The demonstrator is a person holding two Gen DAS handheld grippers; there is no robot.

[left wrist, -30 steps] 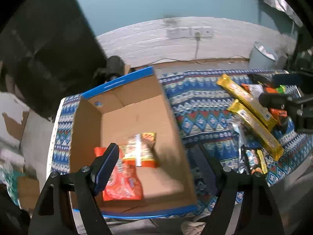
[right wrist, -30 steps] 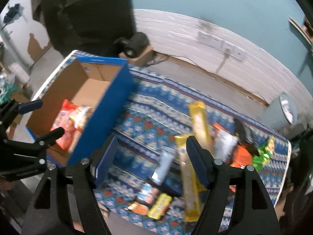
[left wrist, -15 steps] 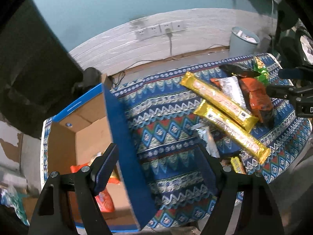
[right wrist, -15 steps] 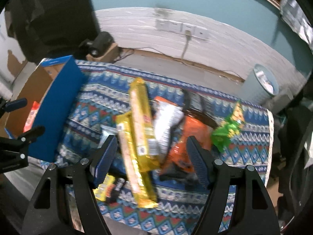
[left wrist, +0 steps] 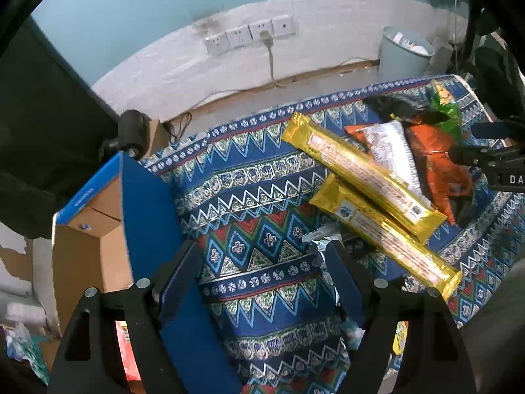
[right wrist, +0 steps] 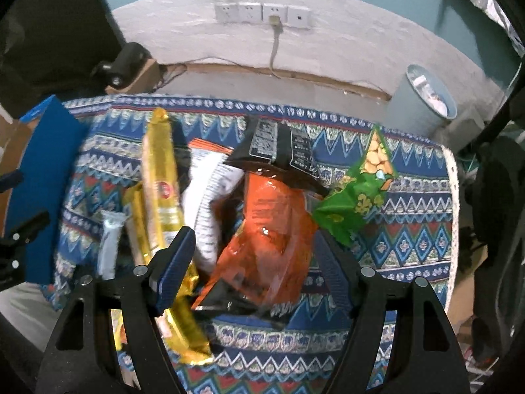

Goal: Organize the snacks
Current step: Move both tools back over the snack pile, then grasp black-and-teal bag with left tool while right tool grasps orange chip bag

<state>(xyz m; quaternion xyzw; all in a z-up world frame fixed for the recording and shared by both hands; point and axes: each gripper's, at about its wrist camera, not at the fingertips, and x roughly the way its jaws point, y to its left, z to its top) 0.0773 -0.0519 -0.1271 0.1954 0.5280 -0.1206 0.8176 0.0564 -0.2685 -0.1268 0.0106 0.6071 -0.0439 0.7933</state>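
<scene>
Snacks: a loose pile lies on the patterned tablecloth (right wrist: 410,236), to the right of the cardboard box (left wrist: 98,246), with bare cloth between pile and box.
Orange bag: the orange bag (right wrist: 272,229) sits at the middle of the pile, directly under the right gripper.
Neighbours: a black packet (right wrist: 279,146) overlaps its far end, a green packet (right wrist: 357,197) lies just beside it on the right, and a white packet (right wrist: 210,193) on its left.
Gold bars: two long gold bars (left wrist: 357,167) lie side by side at the pile's left edge, with a small silver wrapper (right wrist: 110,243) beside them.
Right gripper: the right gripper (right wrist: 259,259) hangs over the orange bag with jaws apart and empty; the pads do not press anything.
Left gripper: the left gripper (left wrist: 262,282) hangs over bare cloth between box and pile, jaws apart and empty.
Change: a second ago both cameras looked down at the box, which had two packets lying in it; both grippers have since swung across to the pile and dropped lower.
Meaning: a fresh pick appears to be starting, most likely the orange bag for the right gripper.
Remaining: most of the pile is not yet boxed, so the task looks early.
</scene>
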